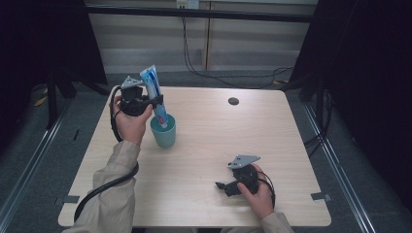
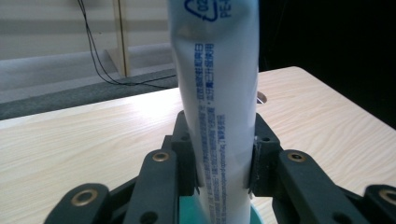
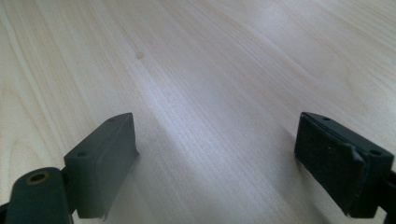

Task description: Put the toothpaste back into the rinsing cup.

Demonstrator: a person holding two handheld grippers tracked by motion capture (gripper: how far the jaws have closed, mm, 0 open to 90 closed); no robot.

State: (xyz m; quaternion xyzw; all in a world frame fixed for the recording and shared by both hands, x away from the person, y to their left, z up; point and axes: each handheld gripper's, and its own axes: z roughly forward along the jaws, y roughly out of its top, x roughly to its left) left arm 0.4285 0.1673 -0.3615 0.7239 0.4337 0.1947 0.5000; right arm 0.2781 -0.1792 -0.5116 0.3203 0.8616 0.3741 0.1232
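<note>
Toothpaste tube (image 1: 154, 94) stands tilted, lower end inside the teal cup (image 1: 163, 134), clamped mid-body between the left gripper's (image 1: 156, 102) pads. Cup sits directly below that gripper on the table (image 1: 218, 141). Right gripper (image 1: 221, 186) rests low at the near right, well apart, jaws spread wide over bare wood.

pale wood worktop (image 1: 204, 145)
a teal cup (image 1: 163, 132) stands left of centre (a small dark round disc (image 1: 233, 101) lies near the far edge).
</note>
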